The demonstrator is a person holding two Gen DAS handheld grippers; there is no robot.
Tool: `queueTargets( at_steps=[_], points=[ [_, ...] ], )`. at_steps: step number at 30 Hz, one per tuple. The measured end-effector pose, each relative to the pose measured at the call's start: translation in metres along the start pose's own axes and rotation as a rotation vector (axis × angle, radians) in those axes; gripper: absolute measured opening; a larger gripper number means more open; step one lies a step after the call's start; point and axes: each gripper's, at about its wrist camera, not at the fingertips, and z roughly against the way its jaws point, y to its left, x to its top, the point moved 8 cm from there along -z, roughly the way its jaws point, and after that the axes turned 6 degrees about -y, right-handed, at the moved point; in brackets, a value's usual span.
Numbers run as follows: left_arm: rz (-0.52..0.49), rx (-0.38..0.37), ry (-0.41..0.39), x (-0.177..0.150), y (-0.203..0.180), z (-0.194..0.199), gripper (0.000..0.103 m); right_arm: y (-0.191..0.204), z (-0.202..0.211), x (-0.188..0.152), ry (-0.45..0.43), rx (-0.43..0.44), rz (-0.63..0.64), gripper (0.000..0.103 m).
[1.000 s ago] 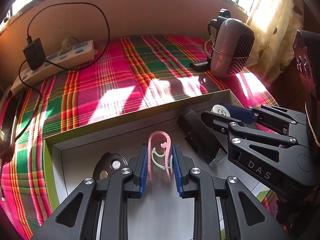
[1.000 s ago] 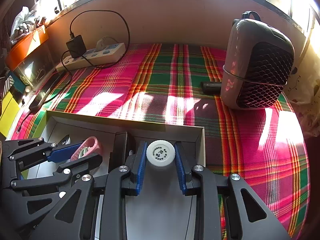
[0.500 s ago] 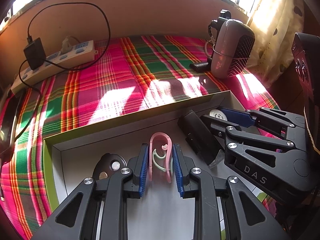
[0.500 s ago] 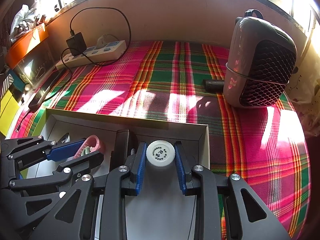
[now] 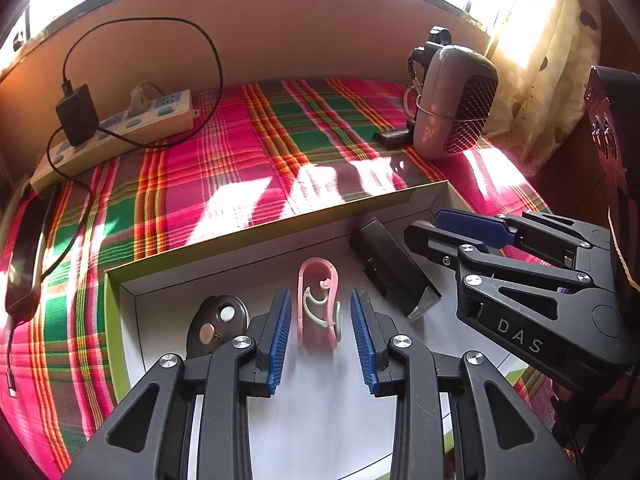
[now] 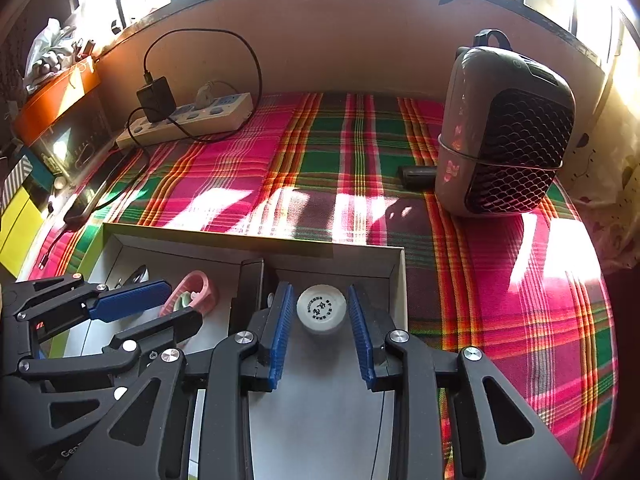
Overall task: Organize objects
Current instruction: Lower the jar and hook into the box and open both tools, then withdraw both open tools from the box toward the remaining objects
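Looking along the left gripper (image 5: 320,316), the blue pads (image 5: 279,336) stand apart and the jaws are opening, with the pink clip (image 5: 318,304) lying between them on the white floor of the box (image 5: 256,236); clear gaps show on both sides of the clip, so nothing is gripped. Left of the pads lies a dark oval piece (image 5: 216,322) with two shiny round spots. Right of the clip a black block (image 5: 390,270) lies slantwise in the box, and past it the right gripper (image 5: 472,232) reaches in from the right. The box sits on a plaid cloth (image 5: 240,152); at the cloth's far edge are a power strip (image 5: 132,128) on the left and a grey heater (image 5: 452,104) on the right. In the right wrist view, the right gripper (image 6: 318,320) has its jaws opening slightly around a white bottle (image 6: 321,309) that stands in the box's (image 6: 394,280) right corner; the pads (image 6: 280,332) sit just beside the cap with narrow slivers of gap, so the bottle is loose. The black block (image 6: 250,288) stands just left, then the pink clip (image 6: 192,294) with the left gripper (image 6: 148,312) around it.
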Motion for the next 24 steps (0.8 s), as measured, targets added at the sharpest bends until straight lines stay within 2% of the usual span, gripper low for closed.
queueTargets(
  at_steps=[2,9,19,24],
  points=[
    [0.001,0.018,-0.012,-0.001,0.0,0.006,0.029,0.001,0.006,-0.001,-0.01,0.004,-0.005,0.034],
    [0.001,0.061,-0.061,-0.009,0.002,0.034,0.029,0.003,0.028,-0.007,-0.043,0.008,-0.024,0.035],
    [0.041,0.081,-0.122,-0.028,0.006,0.075,0.029,0.01,0.065,-0.027,-0.083,0.015,-0.039,0.035],
    [0.047,0.098,-0.134,-0.048,0.008,0.092,0.029,0.012,0.083,-0.042,-0.097,0.019,-0.056,0.035]
  ],
)
